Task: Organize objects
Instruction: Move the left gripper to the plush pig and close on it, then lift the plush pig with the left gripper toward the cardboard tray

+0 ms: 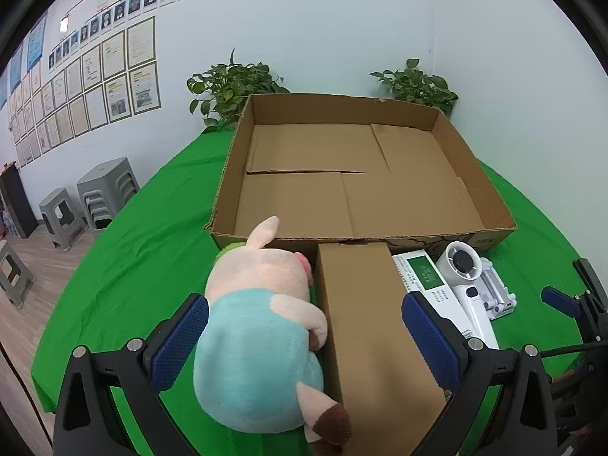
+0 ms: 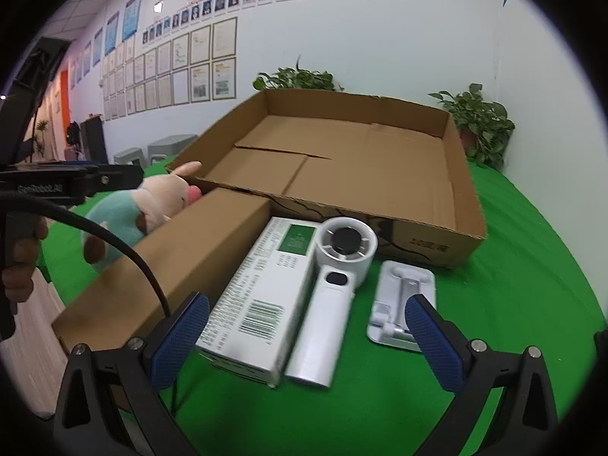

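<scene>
left tongs [image 1: 304,338] spread, plush pig [image 1: 262,342] between pads | right tongs [image 2: 306,334] spread over white fan [image 2: 326,315] | we centre, then pinch pig's belly | empty tray box [image 1: 471,178] ahead

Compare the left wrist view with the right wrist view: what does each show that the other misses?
Left wrist only: the plush pig's whole body, lying against the long brown box, and the grey stools up close.

Right wrist only: the barcode side of the white carton, the full white tray holding a metal part, and a hand gripping the left hand-held gripper's handle.

Both: the empty open cardboard box, green cloth, handheld fan, two potted plants, and both hand-held grippers open, holding nothing.
</scene>
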Motion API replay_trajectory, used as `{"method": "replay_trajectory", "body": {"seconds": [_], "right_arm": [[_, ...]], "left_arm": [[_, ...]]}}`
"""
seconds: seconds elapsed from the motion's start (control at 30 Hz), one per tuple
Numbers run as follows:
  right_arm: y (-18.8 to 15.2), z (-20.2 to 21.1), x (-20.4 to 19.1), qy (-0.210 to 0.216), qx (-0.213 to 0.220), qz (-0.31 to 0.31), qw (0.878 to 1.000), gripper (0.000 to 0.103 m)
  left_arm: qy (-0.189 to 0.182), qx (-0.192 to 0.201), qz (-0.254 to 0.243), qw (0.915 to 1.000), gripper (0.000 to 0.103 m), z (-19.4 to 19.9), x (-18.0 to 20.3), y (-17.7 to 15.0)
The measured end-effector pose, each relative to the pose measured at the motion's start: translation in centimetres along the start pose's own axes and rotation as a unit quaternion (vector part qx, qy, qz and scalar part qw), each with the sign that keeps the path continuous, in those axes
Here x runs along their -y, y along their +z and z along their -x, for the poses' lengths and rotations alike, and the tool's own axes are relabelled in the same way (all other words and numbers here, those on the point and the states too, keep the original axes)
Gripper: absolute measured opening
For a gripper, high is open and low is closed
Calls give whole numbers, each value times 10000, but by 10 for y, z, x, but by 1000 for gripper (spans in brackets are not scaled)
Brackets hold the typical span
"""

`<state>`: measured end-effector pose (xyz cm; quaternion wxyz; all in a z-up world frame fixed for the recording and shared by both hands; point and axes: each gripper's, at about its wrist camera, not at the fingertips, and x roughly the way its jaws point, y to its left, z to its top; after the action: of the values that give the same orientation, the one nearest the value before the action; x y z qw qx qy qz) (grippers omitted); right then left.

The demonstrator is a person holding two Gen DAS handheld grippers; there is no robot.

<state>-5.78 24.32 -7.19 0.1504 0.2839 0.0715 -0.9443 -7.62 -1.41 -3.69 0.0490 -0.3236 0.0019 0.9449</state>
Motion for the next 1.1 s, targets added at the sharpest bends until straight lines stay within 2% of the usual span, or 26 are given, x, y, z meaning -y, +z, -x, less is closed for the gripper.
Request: {"method": "replay_trajectory", "body": {"seconds": [0.13, 0.33, 0.6, 0.73, 0.8, 0.9, 1.0, 1.1], "right_arm": [[-2, -1, 8, -203, -216, -101, 9995, 103], [0, 1, 4, -352, -250, 7, 9991, 103], [5, 5, -12, -439, -168, 324, 9984, 103], [8, 11, -23, -628, 81, 808, 9947, 103], [8, 18, -32, -710, 393, 1271, 9886, 103], [11, 35, -53, -658, 1102, 2168, 9677, 103], [23, 47, -70, -119, 1639, 2791, 9461, 103], [44, 48, -82, 573, 1824, 2844, 9394, 103]], "left_arm": [[-105, 16, 36, 9999, 103, 1, 0, 1], [-96, 54, -147, 9998, 103, 4, 1, 0], [-187, 34, -87, 9998, 103, 6, -8, 1], [-216, 35, -102, 9997, 103, 4, -14, 0], [-205, 30, -57, 9998, 103, 4, -19, 0], [-148, -21, 71, 9999, 103, 3, -33, -1], [-27, -146, 181, 9997, 103, 1, -50, -5], [-62, -363, 363, 9987, 103, -6, -66, -16]]}}
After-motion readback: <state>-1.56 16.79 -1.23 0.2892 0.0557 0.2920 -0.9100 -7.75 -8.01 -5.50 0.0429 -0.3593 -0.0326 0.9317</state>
